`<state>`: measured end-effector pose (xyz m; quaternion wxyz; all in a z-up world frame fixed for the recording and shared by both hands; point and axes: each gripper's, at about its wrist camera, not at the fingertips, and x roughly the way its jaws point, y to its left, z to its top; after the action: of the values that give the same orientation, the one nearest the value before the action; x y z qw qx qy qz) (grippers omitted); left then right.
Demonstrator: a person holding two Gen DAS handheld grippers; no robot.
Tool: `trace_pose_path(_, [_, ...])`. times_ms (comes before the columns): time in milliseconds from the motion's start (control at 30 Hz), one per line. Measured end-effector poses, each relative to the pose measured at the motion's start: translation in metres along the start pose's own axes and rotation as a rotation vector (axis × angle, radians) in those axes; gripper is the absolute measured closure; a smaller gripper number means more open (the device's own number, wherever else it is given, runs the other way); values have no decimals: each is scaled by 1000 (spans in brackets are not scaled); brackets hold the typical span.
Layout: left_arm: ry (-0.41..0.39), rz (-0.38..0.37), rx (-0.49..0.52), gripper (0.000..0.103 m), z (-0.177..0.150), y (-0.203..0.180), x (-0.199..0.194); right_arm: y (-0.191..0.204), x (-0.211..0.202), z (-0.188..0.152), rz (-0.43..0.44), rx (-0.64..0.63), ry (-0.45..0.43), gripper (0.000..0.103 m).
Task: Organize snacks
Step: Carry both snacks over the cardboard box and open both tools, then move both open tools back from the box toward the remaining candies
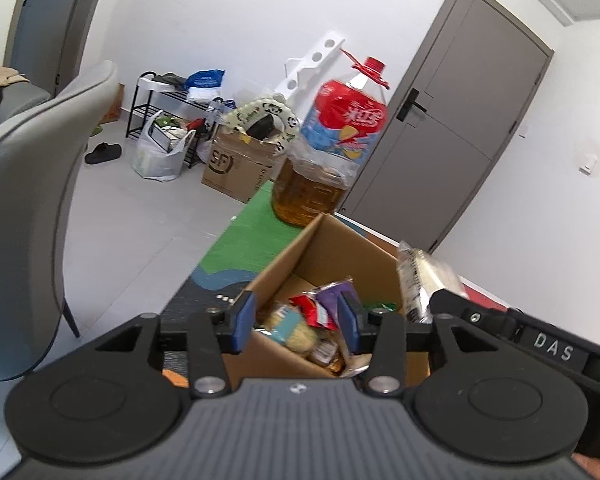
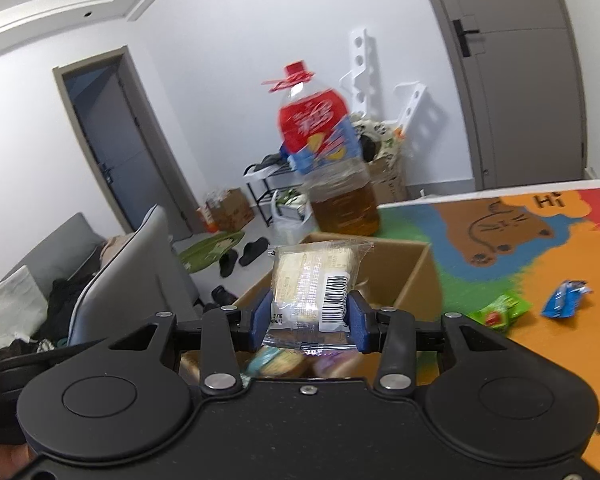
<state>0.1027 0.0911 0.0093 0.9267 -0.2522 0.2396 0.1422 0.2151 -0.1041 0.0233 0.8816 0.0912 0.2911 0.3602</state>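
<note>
Now my right gripper [image 2: 311, 318] pinches a biscuit packet [image 2: 314, 280] above the box [image 1: 340, 252] at the surface's [image 2: 540, 344] left edge; my left gripper's [image 1: 298, 320] fingers are spread, empty.

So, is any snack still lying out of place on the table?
Yes. Two snack packets lie loose on the colourful mat: a green packet and a blue packet, both outside the brown cardboard box. The right tool holds a clear-wrapped cake packet.
</note>
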Motion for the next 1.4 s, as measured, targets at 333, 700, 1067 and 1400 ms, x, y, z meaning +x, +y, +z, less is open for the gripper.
trace_pose_path(333, [-13, -3, -7, 38, -1, 5, -9, -8, -11, -1, -34, 24, 2, 53])
trace_pose_path(700, [13, -70, 63, 34, -12, -37, -2, -76, -45, 2, -144, 124, -42, 49])
trace_pose_path(1067, [57, -137, 155, 34, -25, -97, 17, -125, -63, -2, -200, 190, -49, 48])
trace_pose_path(1400, [91, -171, 210, 34, -37, -134, 37, -162, -69, -6, -217, 250, -52, 42])
